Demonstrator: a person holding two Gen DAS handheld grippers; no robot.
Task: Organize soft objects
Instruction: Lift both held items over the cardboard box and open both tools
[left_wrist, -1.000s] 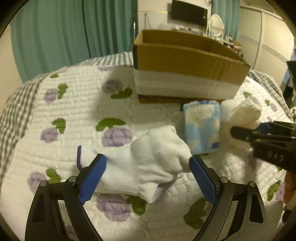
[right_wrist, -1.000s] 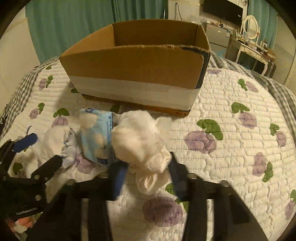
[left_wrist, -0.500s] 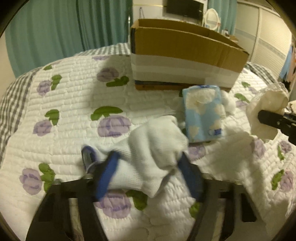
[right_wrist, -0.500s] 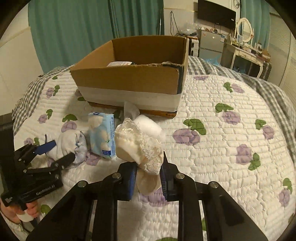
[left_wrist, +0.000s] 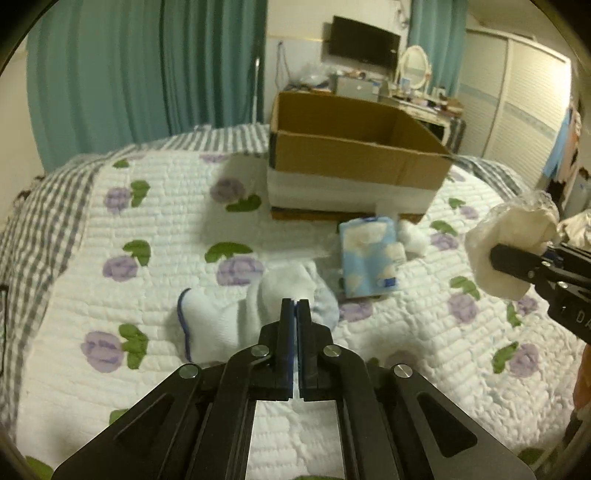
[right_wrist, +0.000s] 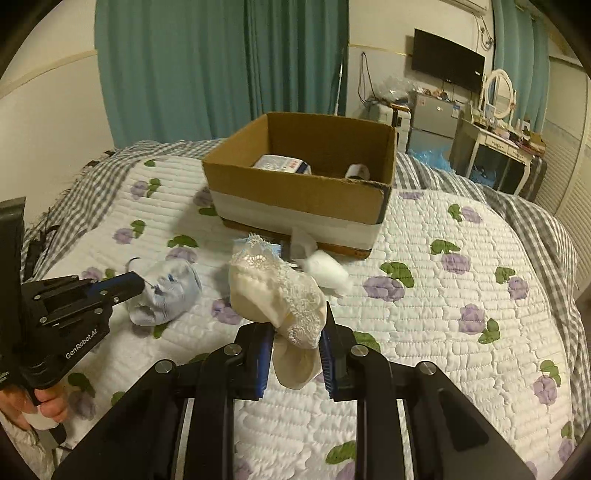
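My left gripper (left_wrist: 294, 306) is shut on a white sock with a blue cuff (left_wrist: 221, 317), pinching its top fold; the sock hangs just above the quilt (right_wrist: 162, 291). My right gripper (right_wrist: 297, 332) is shut on a cream lace-trimmed sock (right_wrist: 280, 295) and holds it raised above the bed; it shows at the right edge of the left wrist view (left_wrist: 509, 243). An open cardboard box (left_wrist: 354, 166) stands behind, holding a few items (right_wrist: 284, 164). A blue cloud-print pack (left_wrist: 369, 254) and a white cotton wad (right_wrist: 327, 273) lie in front of the box.
The bed has a white quilt with purple flowers (left_wrist: 147, 229) and a grey checked blanket at its edges (right_wrist: 535, 221). Teal curtains, a dresser with a mirror (right_wrist: 498, 110) and a wall TV stand behind the bed.
My left gripper has closed on the white sock and drawn it up. My right gripper has lifted the cream sock higher and farther from the box.
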